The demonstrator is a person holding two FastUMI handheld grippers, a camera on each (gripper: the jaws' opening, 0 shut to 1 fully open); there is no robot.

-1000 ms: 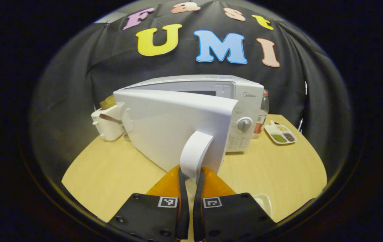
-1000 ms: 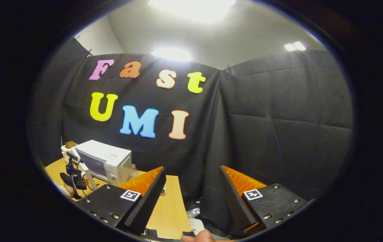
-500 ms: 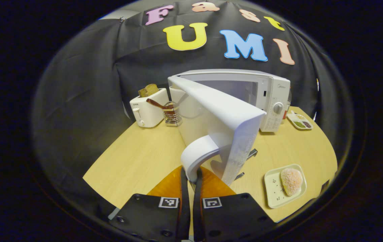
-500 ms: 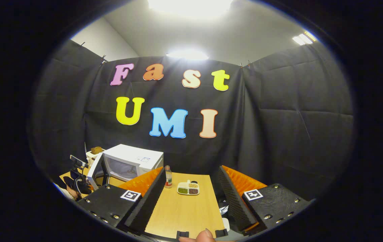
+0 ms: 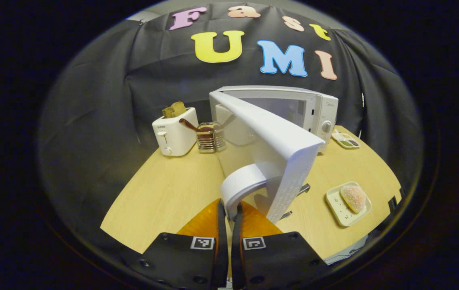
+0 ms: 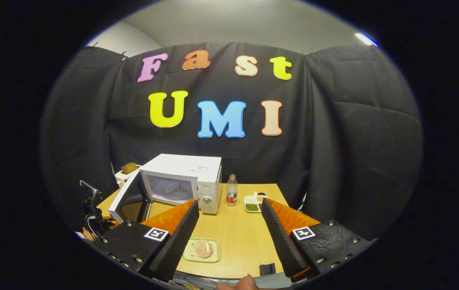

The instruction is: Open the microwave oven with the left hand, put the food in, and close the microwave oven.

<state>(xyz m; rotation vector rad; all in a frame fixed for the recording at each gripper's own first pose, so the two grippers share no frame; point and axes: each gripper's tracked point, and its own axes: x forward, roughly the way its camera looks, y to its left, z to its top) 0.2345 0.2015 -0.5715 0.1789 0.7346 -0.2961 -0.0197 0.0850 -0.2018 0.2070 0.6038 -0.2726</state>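
White door (image 5: 269,137) stood swung wide from the microwave (image 5: 293,108), cavity exposed. Left gripper (image 5: 229,209) was clenched on the door handle (image 5: 241,187), both fingers pressing it from either side. Right gripper (image 6: 229,217) hung above the table (image 6: 237,229) with its jaws spread apart and nothing between them.

Food, a pale round bun (image 6: 203,248), sat on a small tray (image 6: 191,251) near the table's front edge, well apart from the microwave and in front of it. From the left gripper view the bun (image 5: 353,198) and tray (image 5: 338,205) lay to the right of the door's free edge.

Risks, judged from here:
- Pulling the door further could strain the hinge or drag the whole microwave across the table, since nothing braced the body.
- Letting go of the handle early might let the door drift back and block the opening as the food went in.
- Bun looked soft and crumbly, so a hard pinch would likely squash it; gripping the tray rim seemed safer, but a tilt could roll the bun off.
- Bottle (image 6: 231,190) and condiment dish (image 6: 253,201) stood just beside the microwave's right side; a wide swing of the right gripper could knock them.
- Toaster (image 5: 173,131) and rack (image 5: 209,137) sat behind the door, likely out of its sweep.
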